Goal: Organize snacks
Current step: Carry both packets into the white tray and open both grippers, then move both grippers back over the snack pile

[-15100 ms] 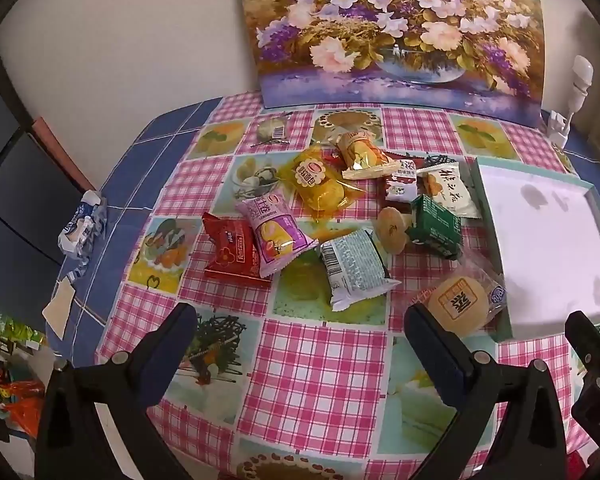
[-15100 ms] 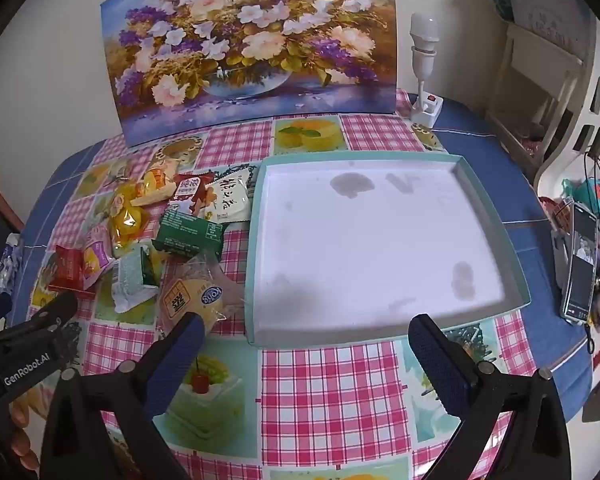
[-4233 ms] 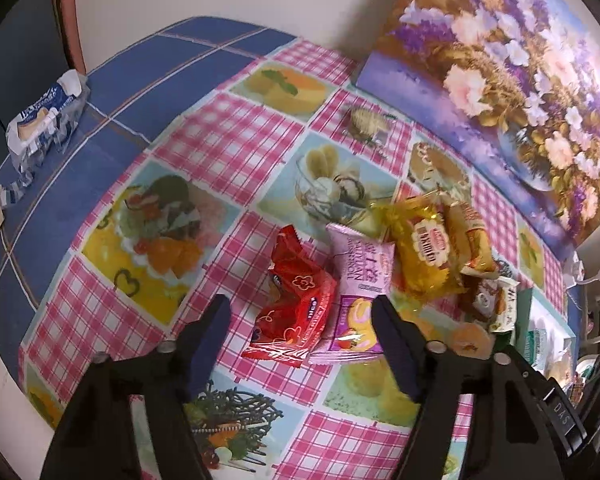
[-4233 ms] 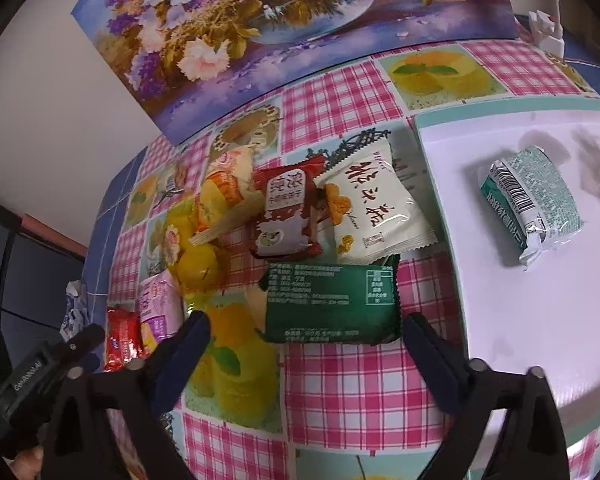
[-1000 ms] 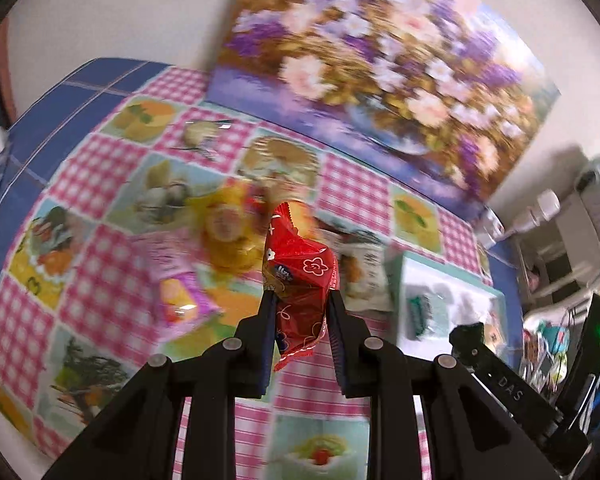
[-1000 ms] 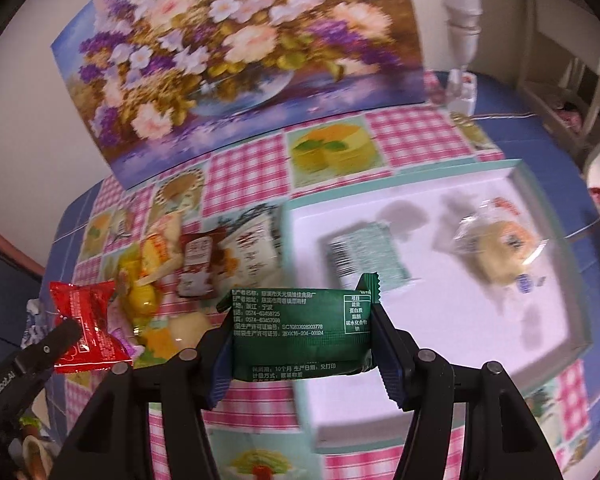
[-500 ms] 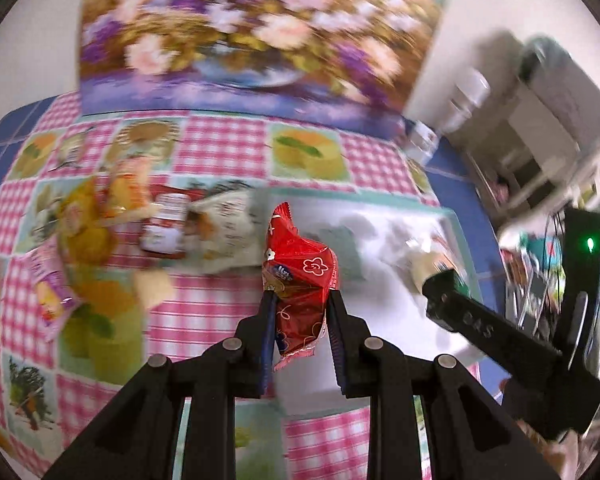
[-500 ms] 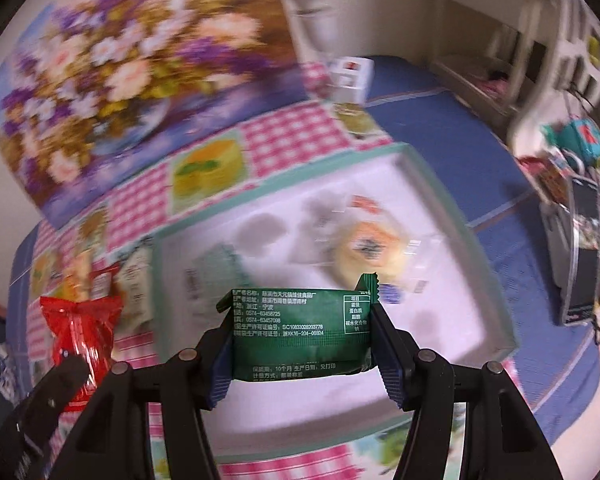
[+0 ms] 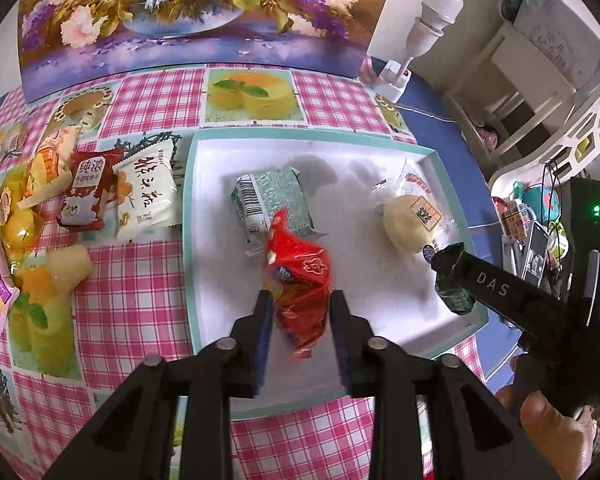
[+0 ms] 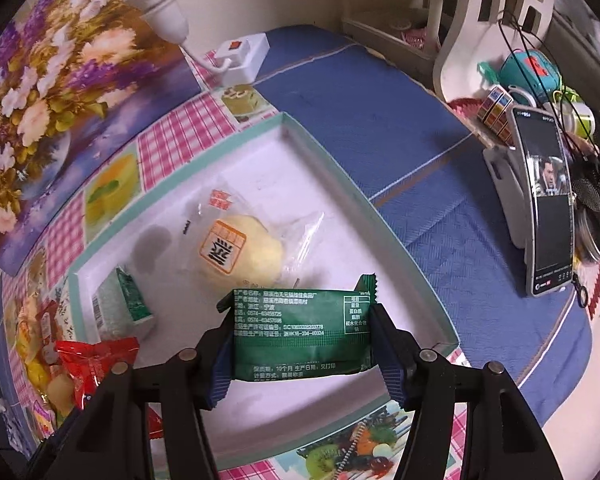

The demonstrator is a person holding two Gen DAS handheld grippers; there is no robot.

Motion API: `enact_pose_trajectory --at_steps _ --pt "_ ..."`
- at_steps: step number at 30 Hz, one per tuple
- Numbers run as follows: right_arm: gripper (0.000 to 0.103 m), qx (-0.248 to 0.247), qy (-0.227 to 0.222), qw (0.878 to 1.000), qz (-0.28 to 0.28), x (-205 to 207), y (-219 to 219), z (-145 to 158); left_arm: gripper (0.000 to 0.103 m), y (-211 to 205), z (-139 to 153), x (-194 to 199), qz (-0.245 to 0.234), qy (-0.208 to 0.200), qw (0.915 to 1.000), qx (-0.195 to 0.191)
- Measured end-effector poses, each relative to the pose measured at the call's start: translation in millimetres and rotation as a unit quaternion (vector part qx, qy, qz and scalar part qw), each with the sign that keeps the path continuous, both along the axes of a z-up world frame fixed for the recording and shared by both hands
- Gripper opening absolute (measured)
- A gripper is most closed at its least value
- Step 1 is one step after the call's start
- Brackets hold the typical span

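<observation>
My left gripper is shut on a red snack packet and holds it over the near part of the white tray with a teal rim. My right gripper is shut on a dark green packet above the tray's near right corner. In the tray lie a pale green packet and a round bun in clear wrap. The red packet shows at the left of the right wrist view. The right gripper shows in the left wrist view.
Several loose snacks lie left of the tray on the checked tablecloth: a white packet, a brown-red packet, yellow and pink packets. A flower painting stands at the back. A lamp with its plug block and a phone are to the right.
Both grippers have swung right with their packets and lowered over the tray. The left gripper's red packet is now above the tray's near part, beside the pale green packet.
</observation>
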State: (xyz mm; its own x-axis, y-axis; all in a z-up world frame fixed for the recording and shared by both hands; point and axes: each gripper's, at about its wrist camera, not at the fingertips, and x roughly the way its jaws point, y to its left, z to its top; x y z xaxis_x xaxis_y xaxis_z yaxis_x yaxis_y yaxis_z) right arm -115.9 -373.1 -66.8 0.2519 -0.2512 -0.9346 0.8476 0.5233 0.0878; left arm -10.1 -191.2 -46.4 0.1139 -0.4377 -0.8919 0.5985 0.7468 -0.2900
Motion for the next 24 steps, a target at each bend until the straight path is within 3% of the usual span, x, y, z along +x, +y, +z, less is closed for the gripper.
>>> enact_pose_trajectory --at_steps 2,7,9,10,13,16,24 --pt "0.065 0.001 0.003 1.000 0.005 2.5 2.6 -2.2 0.061 2.1 0.8 1.4 0.006 -0.001 1.0000 -0.001" --pt "0.069 -0.008 0.003 1.000 0.007 2.3 3.1 -3.0 0.067 8.1 2.3 8.4 0.024 -0.007 0.9997 0.006" --pt "0.078 -0.009 -0.002 1.000 0.009 3.0 3.0 -2.5 0.077 14.4 3.1 13.8 0.040 -0.013 0.9991 0.011" --pt "0.085 -0.010 -0.004 1.000 0.011 3.7 3.2 -1.9 0.078 17.5 3.5 15.9 0.047 -0.015 0.9987 0.012" --pt "0.091 -0.015 -0.010 1.000 0.018 5.5 6.3 0.6 0.080 30.8 4.6 25.8 0.077 -0.026 0.9966 0.016" --pt "0.103 -0.020 -0.020 0.999 0.029 10.2 9.9 1.5 0.089 50.9 7.2 41.0 0.119 -0.044 0.9916 0.024" --pt "0.103 -0.049 -0.086 0.993 0.062 21.2 24.0 17.5 0.089 109.4 19.5 82.6 0.218 -0.080 0.9722 0.032"
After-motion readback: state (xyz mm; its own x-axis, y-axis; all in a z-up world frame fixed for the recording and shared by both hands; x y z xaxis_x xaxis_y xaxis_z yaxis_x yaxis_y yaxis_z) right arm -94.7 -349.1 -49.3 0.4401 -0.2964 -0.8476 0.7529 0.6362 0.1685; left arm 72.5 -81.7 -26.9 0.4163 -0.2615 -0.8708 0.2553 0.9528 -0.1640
